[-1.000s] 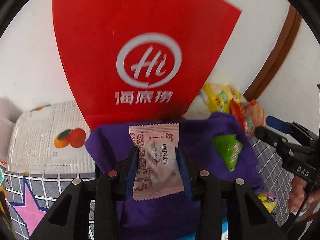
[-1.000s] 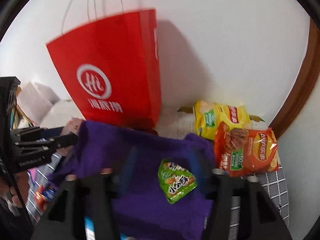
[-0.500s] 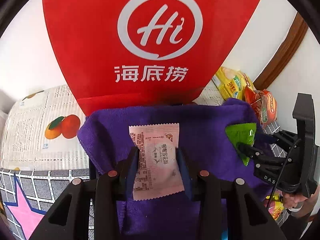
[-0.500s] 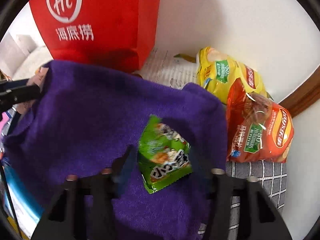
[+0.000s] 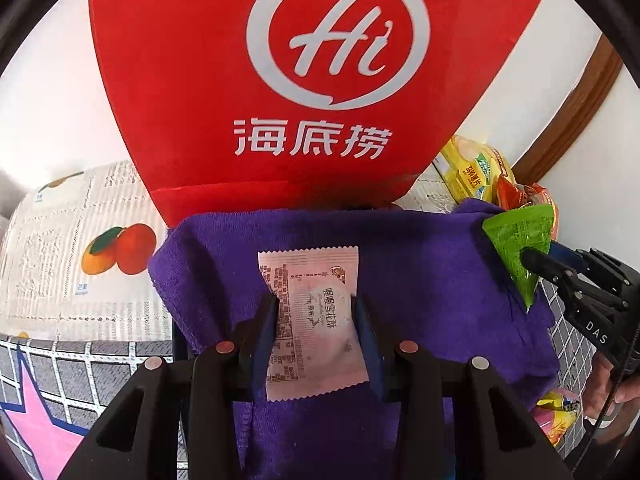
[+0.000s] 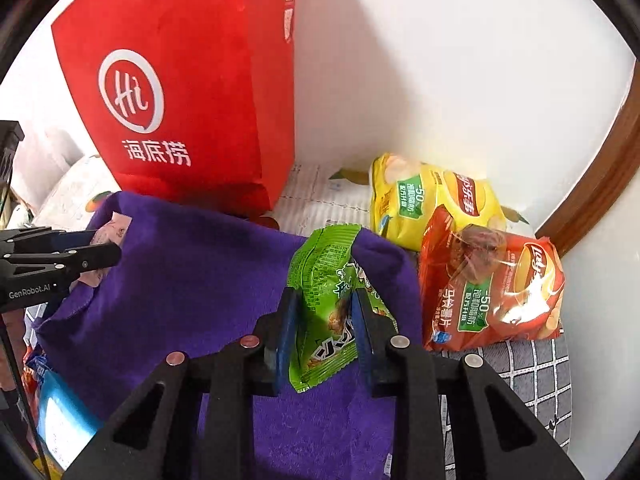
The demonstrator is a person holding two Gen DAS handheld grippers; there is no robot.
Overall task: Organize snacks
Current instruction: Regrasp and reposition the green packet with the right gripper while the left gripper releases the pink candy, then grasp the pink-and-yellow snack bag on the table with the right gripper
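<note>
My left gripper [image 5: 316,312] is shut on a pink-white snack packet [image 5: 312,320] and holds it over a purple towel [image 5: 420,280]. My right gripper [image 6: 324,312] is shut on a green snack packet [image 6: 328,296], lifted off the towel [image 6: 192,280]. The green packet also shows at the right of the left wrist view [image 5: 520,244], pinched by the right gripper [image 5: 540,264]. The left gripper [image 6: 96,254] with the pink packet [image 6: 116,228] shows at the left of the right wrist view. A red paper bag [image 5: 320,80] stands behind the towel, against the wall [image 6: 188,112].
A yellow chip bag [image 6: 432,196] and a red chip bag [image 6: 492,292] lie at the right by a brown wooden frame [image 6: 600,184]. A fruit-print box [image 5: 80,248] lies left. More packets [image 5: 560,416] lie on the checked cloth [image 6: 528,376]. A blue packet [image 6: 64,420] sits lower left.
My right gripper closed on the green packet and lifted it off the towel. My left gripper moved closer to the red bag, still holding the pink packet.
</note>
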